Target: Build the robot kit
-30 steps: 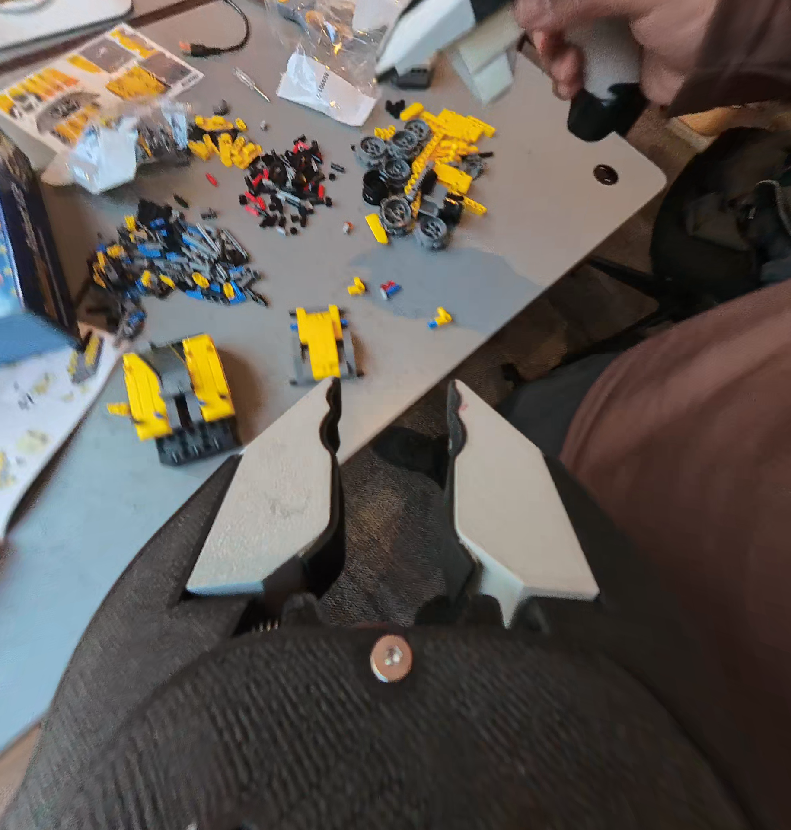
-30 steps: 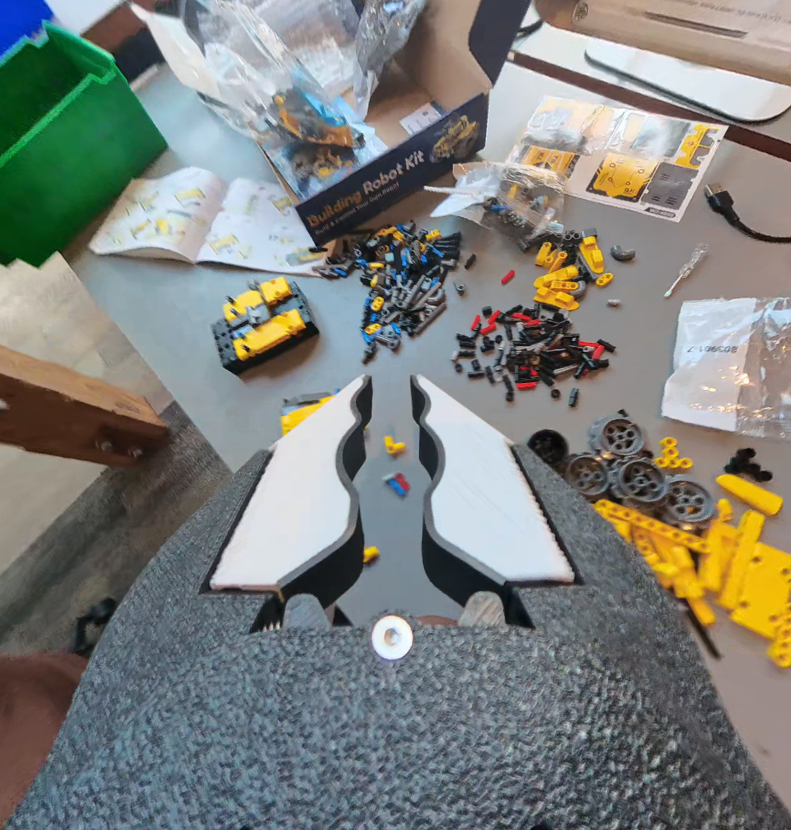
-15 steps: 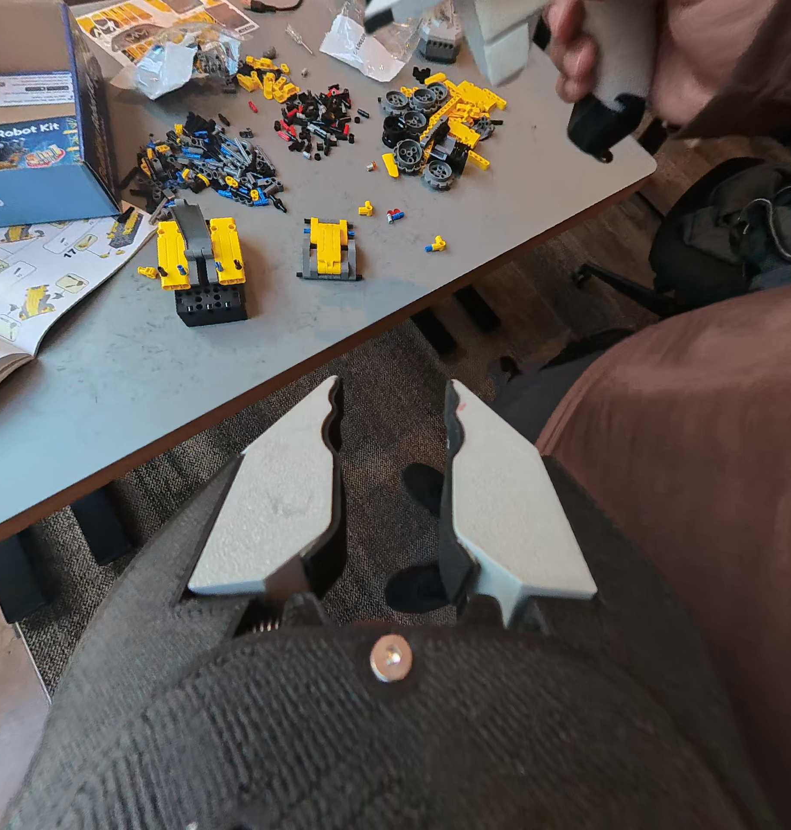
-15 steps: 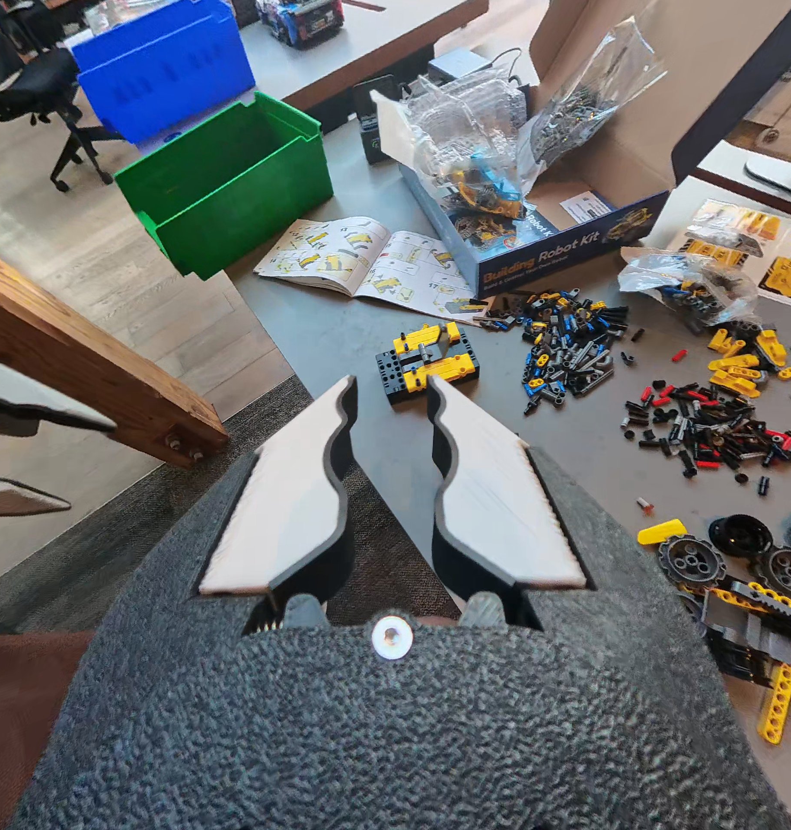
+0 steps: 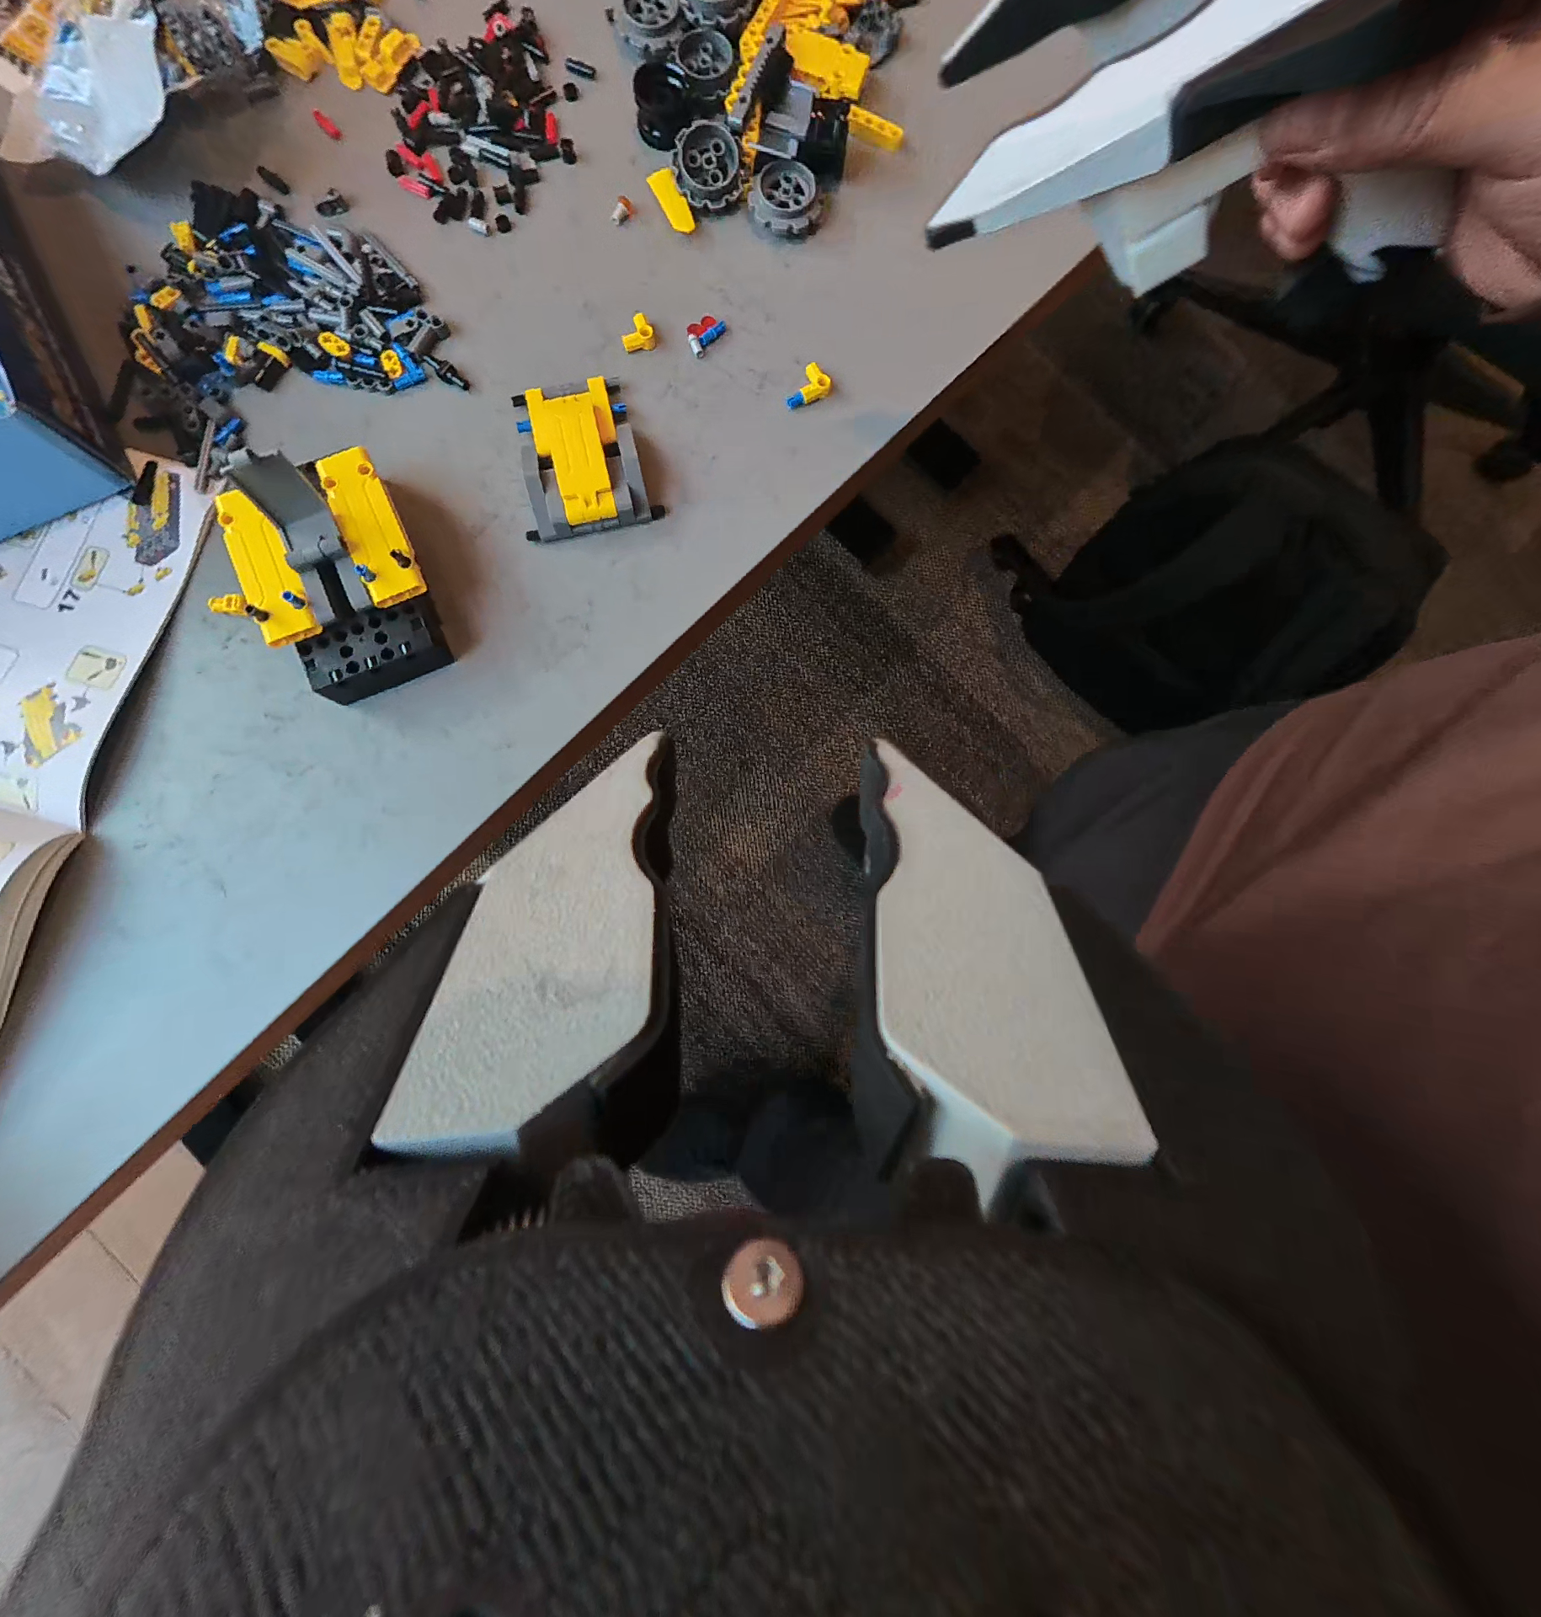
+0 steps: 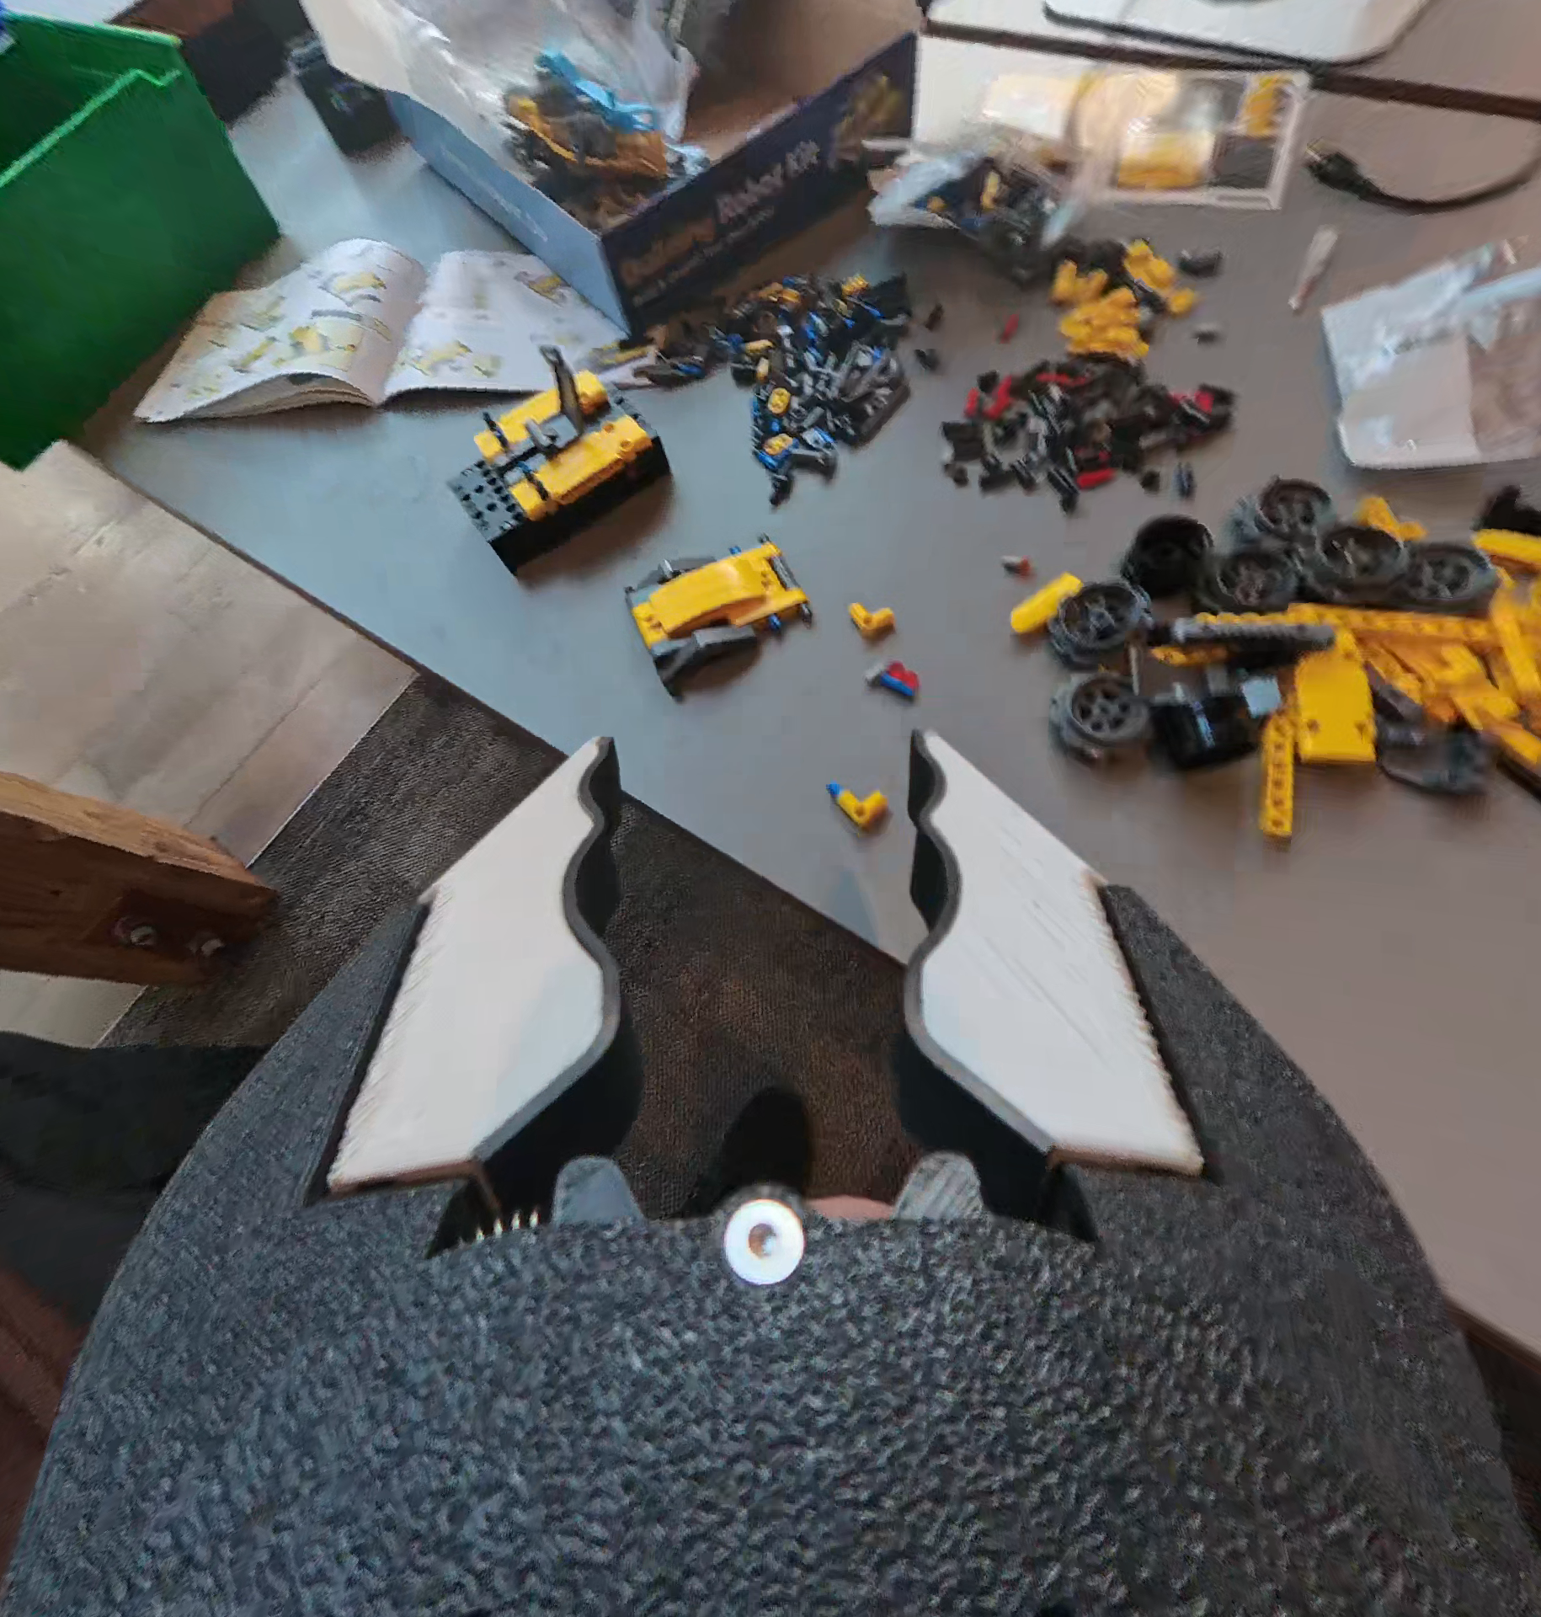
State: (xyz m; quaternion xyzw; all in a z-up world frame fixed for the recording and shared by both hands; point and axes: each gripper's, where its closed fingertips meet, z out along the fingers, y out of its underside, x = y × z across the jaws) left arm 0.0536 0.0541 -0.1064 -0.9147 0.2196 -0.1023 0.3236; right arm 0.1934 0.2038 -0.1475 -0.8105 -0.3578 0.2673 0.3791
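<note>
a: while both tongs hang off the near edge of the counter (image 5: pixel 329 875), nothing is gripped. the left tongs (image 5: pixel 767 787) are spread apart and empty, over the carpet (image 5: pixel 767 665) just past the counter's rim.

b: and the right tongs (image 6: pixel 763 770)?

a: also released, wider than the left, empty. their tips straddle the counter's edge, and the nearest piece is a small yellow elbow connector with a blue pin (image 6: pixel 859 803), lying just beside the right-hand tip, not touched.

b: how much looks built?

a: two sub-assemblies sit on the counter. a yellow-and-black block with a grey lever (image 5: pixel 329 560) lies beside the open instruction booklet (image 5: pixel 41 639), and a smaller yellow panel in a grey frame (image 5: pixel 579 464) lies apart from it, nearer the edge. neither carries wheels.

b: so most is loose?

a: i judge so. there is a pile of blue, grey and black pins (image 5: pixel 286 306), a pile of black and red pins (image 5: pixel 478 114), and grey wheels (image 6: pixel 1274 560) mixed with yellow beams (image 6: pixel 1467 665). the blue cardboard kit box (image 6: pixel 662 192) holds bagged parts, and more plastic bags (image 6: pixel 1449 367) lie on the far side. a green bin (image 6: pixel 76 227) stands off the counter's left end.

b: anything else near the edge?

a: a second yellow elbow (image 6: pixel 872 618) and a small red-and-blue connector (image 6: pixel 894 678).
</note>
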